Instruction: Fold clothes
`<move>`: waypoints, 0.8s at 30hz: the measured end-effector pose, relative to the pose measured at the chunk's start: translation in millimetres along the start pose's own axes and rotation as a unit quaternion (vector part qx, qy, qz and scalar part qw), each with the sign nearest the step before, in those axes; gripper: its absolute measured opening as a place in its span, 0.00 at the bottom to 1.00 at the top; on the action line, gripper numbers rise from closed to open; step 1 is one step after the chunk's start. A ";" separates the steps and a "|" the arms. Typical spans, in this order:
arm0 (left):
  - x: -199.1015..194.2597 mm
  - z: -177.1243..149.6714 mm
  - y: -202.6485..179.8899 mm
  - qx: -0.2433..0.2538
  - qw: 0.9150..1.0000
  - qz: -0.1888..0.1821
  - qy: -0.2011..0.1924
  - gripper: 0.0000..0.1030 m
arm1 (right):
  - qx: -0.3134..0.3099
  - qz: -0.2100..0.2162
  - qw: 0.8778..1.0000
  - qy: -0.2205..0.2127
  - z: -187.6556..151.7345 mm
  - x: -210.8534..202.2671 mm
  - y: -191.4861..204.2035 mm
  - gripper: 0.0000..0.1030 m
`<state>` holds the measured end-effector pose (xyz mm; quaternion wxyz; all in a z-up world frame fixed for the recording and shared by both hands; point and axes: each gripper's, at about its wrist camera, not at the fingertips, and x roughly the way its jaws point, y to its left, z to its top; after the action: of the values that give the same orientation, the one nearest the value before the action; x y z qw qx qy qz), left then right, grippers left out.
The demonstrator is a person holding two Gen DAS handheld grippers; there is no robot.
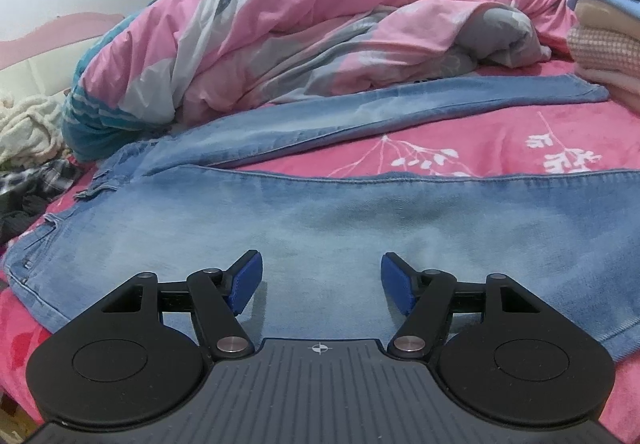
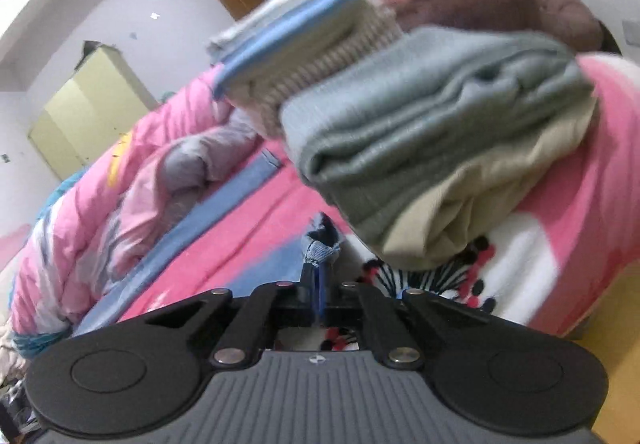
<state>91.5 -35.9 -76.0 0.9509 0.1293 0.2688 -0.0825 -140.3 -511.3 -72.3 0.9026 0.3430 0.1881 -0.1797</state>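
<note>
The jeans (image 1: 320, 220) lie spread across the pink bed sheet (image 1: 500, 132), filling the middle and lower half of the left wrist view, with one leg running along the centre and the other leg stretching from centre left toward the right edge, higher in the frame. The left claw (image 1: 322, 280) sits at the bottom centre, released, its blue pads (image 1: 246, 280) wide apart just above the denim and gripping nothing. A rumpled pink and grey quilt (image 1: 280, 28) fills the upper part of that view, and a stack of folded clothes (image 1: 604, 36) sits at the right edge.

In the right wrist view, which is tilted and blurred, the right claw (image 2: 320, 276) at the lower centre is clenched on a bunched bit of the jeans (image 2: 320, 248), the denim sticking up between its closed fingers. A folded grey and beige pile (image 2: 440, 148) takes up the centre right of the frame, with more folded pieces (image 2: 296, 40) behind it toward the upper centre, and the quilt (image 2: 120, 180) runs along the left
</note>
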 end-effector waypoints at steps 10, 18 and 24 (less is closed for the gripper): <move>-1.4 -2.3 -1.5 0.010 1.000 0.007 -0.001 0.65 | 0.002 -0.127 0.992 -0.002 -8.1 -5.1 -34.0 0.02; -3.8 -3.0 -2.9 0.018 1.000 0.010 0.003 0.65 | -0.315 0.077 0.945 0.049 -40.6 29.9 118.6 0.19; -3.0 -5.1 -1.2 0.019 1.000 0.009 0.008 0.67 | -0.402 0.128 0.894 0.151 -88.4 90.4 192.4 0.21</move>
<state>86.2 -35.3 -78.8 0.9469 0.1503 0.2734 -0.0779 6.1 -333.5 -69.3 0.9396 -0.0048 0.3324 0.0820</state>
